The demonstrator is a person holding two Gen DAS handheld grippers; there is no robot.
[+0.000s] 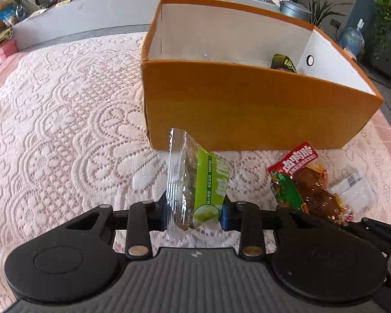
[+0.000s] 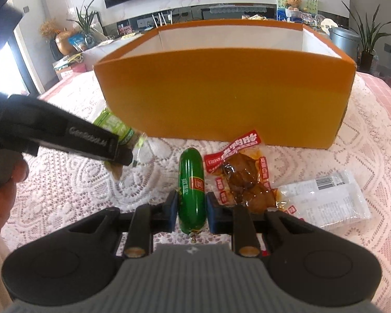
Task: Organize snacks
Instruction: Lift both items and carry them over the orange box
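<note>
My left gripper point(image 1: 195, 215) is clamped on a crinkly clear-and-lime-green snack packet point(image 1: 199, 182), lifted just off the pink lace tablecloth point(image 1: 65, 130). My right gripper point(image 2: 190, 207) pinches a green plastic-skinned sausage stick point(image 2: 191, 185), its long axis pointing away from me. The open orange cardboard box point(image 1: 247, 104) stands straight ahead of both, nearer my left, so I judge each needs lifting over its near wall.

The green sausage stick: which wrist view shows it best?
The right wrist view: the green sausage lies whole between the right gripper pads, which are closed on it. In the left wrist view it is barely visible, only a green strip by the red snack packet.
</note>
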